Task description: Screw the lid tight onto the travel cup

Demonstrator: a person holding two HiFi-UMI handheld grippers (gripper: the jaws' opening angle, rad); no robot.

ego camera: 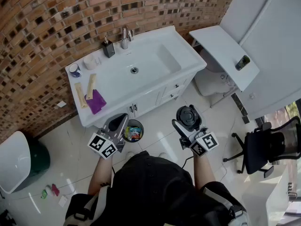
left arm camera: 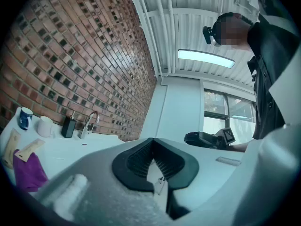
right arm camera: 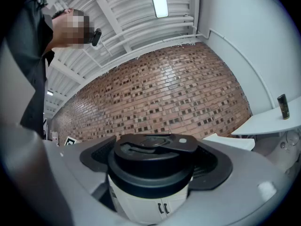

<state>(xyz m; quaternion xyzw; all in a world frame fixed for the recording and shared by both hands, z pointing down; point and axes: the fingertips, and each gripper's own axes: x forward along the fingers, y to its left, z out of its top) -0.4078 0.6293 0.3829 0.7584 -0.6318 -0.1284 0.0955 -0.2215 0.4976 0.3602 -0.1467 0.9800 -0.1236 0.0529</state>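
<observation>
Your dark shirt fills the bottom of the head view, and you hold both claws out level just ahead of it, over open floor rather than over anything that could catch a fall. Your left claw is clenched on nothing, its ribbed pads pressed together, so it cannot take the lid until you release it. Reach in like this and you will likely knock the cup instead of gripping it. Your right claw is spread wide and grasping the travel cup upright by its side, with the black lid seated on top; whether its thread has caught I cannot tell. That single side grip is the weak point: when you twist the lid, the pale, smooth-looking body may spin between the pads, or slide out and drop to the tiles near the small bin. Mind the flip tab too, since pinching there could pop it open rather than turn the lid, and a lid pressed on at a tilt could cross-thread. Farther off, the white bench stands under the brick wall, well apart from the cup, so it offers no support.
</observation>
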